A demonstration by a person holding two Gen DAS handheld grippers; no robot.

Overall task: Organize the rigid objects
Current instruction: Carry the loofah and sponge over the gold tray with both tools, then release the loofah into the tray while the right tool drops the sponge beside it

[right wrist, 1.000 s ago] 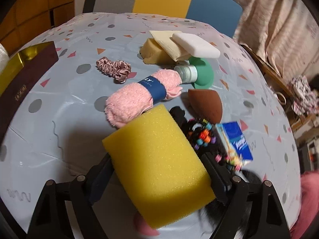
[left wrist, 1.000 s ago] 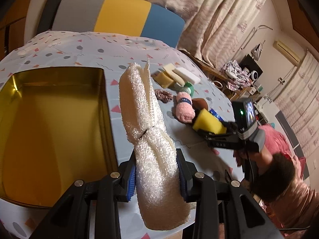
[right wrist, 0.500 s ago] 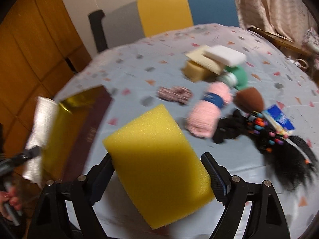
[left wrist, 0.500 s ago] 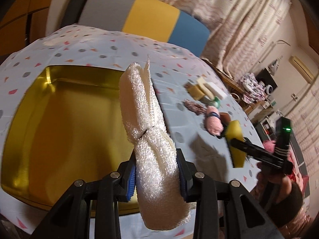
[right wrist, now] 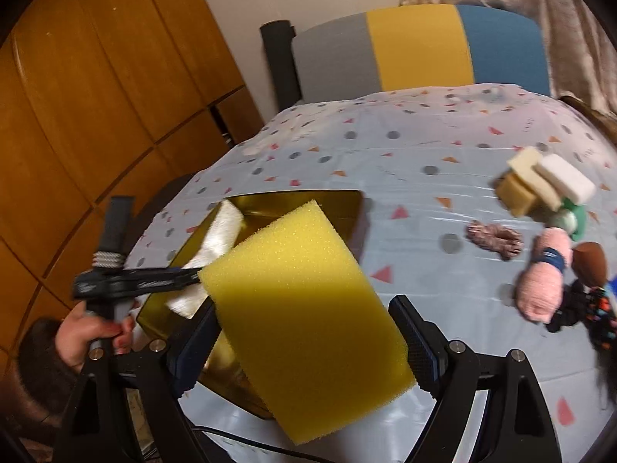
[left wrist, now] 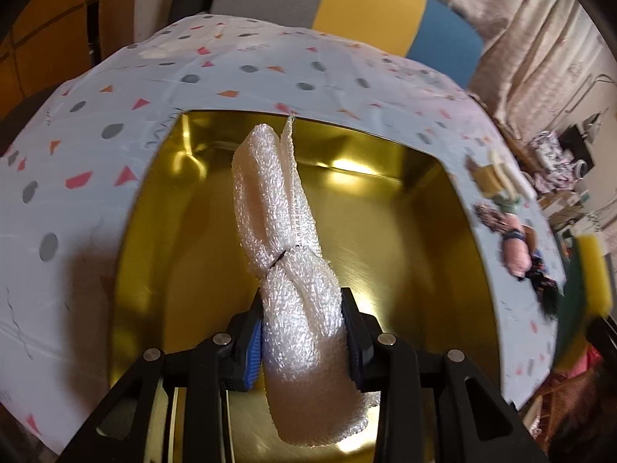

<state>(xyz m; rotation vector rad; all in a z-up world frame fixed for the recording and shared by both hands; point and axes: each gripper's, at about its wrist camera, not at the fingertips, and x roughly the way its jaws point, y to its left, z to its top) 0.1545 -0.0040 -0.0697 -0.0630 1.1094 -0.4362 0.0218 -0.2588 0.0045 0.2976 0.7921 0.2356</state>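
Note:
My left gripper [left wrist: 302,341] is shut on a rolled white towel [left wrist: 287,254] and holds it above the inside of the gold tray [left wrist: 385,254]. The towel also shows in the right wrist view [right wrist: 216,247], over the tray [right wrist: 339,202]. My right gripper [right wrist: 304,351] is shut on a yellow sponge [right wrist: 304,308], held in the air near the tray's right side. That sponge shows blurred at the right edge of the left wrist view [left wrist: 586,297].
On the patterned tablecloth [right wrist: 405,162] to the right lie stacked sponges [right wrist: 540,185], a scrunchie [right wrist: 495,237], a pink rolled towel [right wrist: 543,277], a brown sponge [right wrist: 590,262], a green-capped bottle [right wrist: 570,218] and black hair with beads [right wrist: 597,308]. A chair [right wrist: 416,46] stands behind.
The left gripper moved the white towel from beside the tray to above its middle. The right gripper swung left with the yellow sponge, away from the pile and toward the tray.

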